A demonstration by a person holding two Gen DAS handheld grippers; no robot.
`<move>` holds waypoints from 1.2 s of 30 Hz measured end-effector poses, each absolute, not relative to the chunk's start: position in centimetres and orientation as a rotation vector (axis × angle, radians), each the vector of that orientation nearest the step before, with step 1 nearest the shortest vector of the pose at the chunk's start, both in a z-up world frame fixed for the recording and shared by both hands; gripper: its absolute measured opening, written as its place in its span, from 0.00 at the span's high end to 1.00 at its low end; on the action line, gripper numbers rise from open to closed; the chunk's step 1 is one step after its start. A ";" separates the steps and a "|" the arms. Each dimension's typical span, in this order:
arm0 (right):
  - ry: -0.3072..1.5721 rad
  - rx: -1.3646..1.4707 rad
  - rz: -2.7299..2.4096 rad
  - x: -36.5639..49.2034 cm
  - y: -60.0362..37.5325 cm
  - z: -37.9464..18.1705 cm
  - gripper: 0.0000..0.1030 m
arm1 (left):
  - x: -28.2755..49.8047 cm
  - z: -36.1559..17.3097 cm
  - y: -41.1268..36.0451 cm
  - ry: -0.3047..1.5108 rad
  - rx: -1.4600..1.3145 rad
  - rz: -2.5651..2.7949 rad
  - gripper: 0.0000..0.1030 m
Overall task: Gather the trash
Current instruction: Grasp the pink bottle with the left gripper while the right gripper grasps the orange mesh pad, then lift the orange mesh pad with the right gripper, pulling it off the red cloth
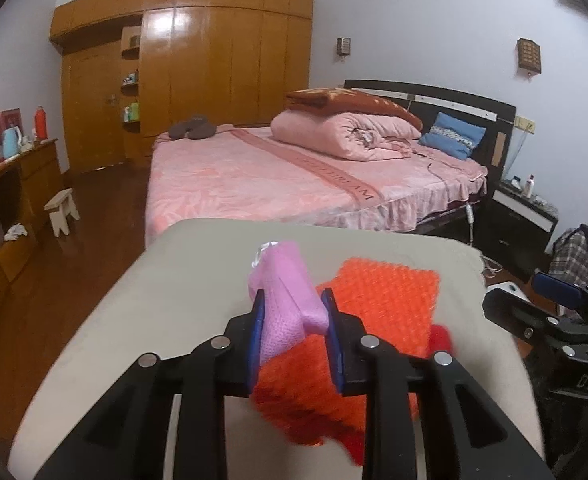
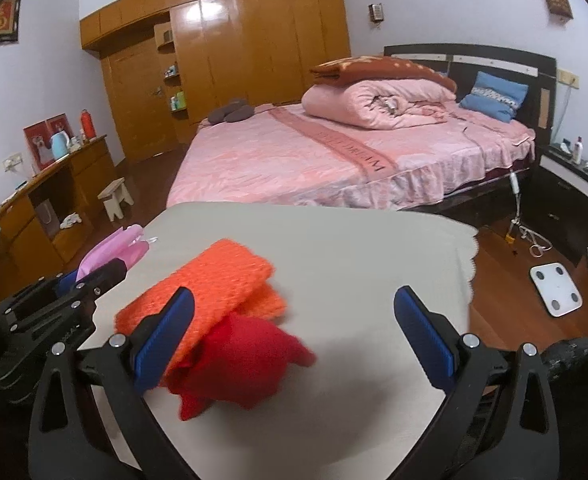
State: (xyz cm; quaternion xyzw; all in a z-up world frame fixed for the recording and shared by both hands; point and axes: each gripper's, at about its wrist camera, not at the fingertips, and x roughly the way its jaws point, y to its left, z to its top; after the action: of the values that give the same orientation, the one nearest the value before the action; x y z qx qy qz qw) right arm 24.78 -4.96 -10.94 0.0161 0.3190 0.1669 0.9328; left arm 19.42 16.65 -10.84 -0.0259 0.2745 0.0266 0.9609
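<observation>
We see our left hand-held gripper [image 1: 292,334] clamped on a pink mesh cloth [image 1: 286,300], its blue pads pressing the cloth from both sides; the cloth rises out of the grip, with a bit of clear plastic at its far tip. Our right hand-held gripper [image 2: 294,332] stands wide open with nothing between its pads, over a crumpled red cloth [image 2: 242,364] that lies on the table [image 2: 353,248]. The red cloth touches and partly overlaps a folded orange knit cloth [image 2: 214,284] just beyond it. In the right wrist view the pink cloth sits at the table's left edge, held above the beige cover. Little writing is legible: in the left wrist view the right gripper's black body shows the letters "DAS", and the bed [image 1: 254,184] behind the table has a darker pink band with capital lettering, of which we can make out only an "M" at its near end. On the floor to the right lies a white scale [image 2: 555,288].
</observation>
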 end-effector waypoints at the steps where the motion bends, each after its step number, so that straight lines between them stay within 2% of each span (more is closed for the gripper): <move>1: 0.655 0.032 0.348 24.5 -4.3 -11.0 0.06 | 19.2 -11.0 17.0 0.560 -0.048 0.060 0.74; 6: 0.668 0.005 0.384 24.1 -1.5 -11.5 0.07 | 18.5 -11.8 18.8 0.580 -0.049 0.092 0.74; 14: 0.724 -0.008 0.411 24.8 0.7 -12.8 0.27 | 17.9 -12.4 20.3 0.582 -0.051 0.110 0.74; 17: 0.759 0.004 0.433 25.1 1.2 -13.4 0.42 | 17.8 -12.5 20.5 0.580 -0.051 0.108 0.74; 22: 0.789 0.008 0.493 25.0 1.8 -13.6 0.85 | 17.7 -12.5 20.3 0.583 -0.055 0.111 0.74; 24: 0.778 0.008 0.508 24.7 1.7 -13.2 0.91 | 17.7 -12.4 20.4 0.584 -0.059 0.112 0.74; 36: 0.708 0.046 0.559 22.6 -0.4 -9.8 0.96 | 16.4 -11.7 19.6 0.570 -0.045 0.105 0.74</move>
State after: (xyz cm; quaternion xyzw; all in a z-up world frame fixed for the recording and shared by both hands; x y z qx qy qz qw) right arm 22.64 -0.40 -9.81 0.0221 0.3422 0.2703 0.8997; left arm 16.41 19.57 -11.67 -0.0222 0.2809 0.0517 0.9581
